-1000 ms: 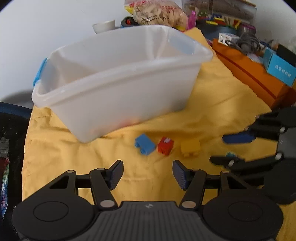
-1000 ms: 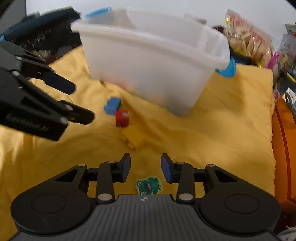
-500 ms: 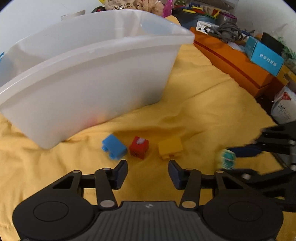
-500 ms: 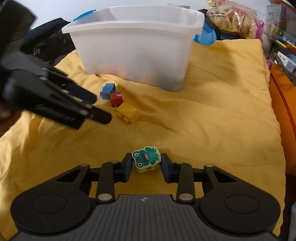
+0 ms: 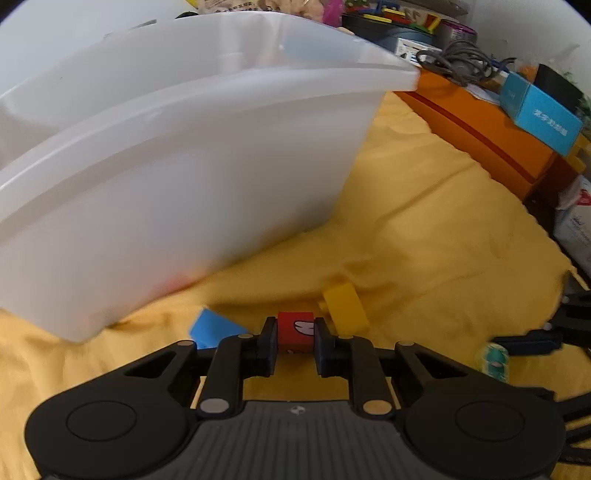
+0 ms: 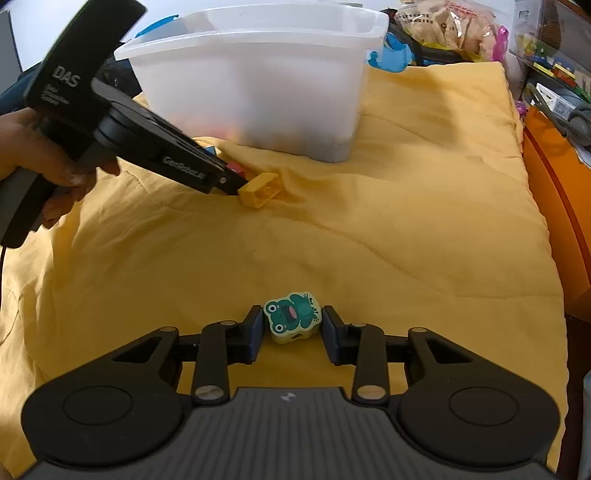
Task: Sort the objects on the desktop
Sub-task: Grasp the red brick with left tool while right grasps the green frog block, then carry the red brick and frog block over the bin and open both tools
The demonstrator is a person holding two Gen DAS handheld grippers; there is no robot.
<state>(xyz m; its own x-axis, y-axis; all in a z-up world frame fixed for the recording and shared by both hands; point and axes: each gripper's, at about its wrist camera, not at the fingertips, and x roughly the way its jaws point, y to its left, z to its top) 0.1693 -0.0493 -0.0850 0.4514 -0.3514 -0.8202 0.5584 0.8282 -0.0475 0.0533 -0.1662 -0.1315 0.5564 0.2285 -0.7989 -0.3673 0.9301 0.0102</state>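
My left gripper (image 5: 294, 327) is down on the yellow cloth, its jaws closing, and the pads press on both sides of a small red block (image 5: 291, 325). A blue block (image 5: 212, 328) lies just left of it and a yellow block (image 5: 345, 304) just right. The white plastic bin (image 5: 184, 166) stands right behind them. In the right wrist view my right gripper (image 6: 292, 321) is shut on a green frog piece (image 6: 291, 317) near the cloth's front. From there the left gripper (image 6: 229, 177) shows beside the yellow block (image 6: 260, 188), held by a person's hand (image 6: 48, 155).
The yellow cloth (image 6: 406, 240) covers the table. An orange box (image 5: 480, 136) with a blue carton (image 5: 539, 118) and grey cables (image 5: 458, 62) lines the right side. A snack bag (image 6: 447, 26) and other clutter sit behind the bin (image 6: 258, 74).
My left gripper moved forward and down to the row of blocks and closed from wide open onto the red one. My right gripper came down around the frog piece and grips it.
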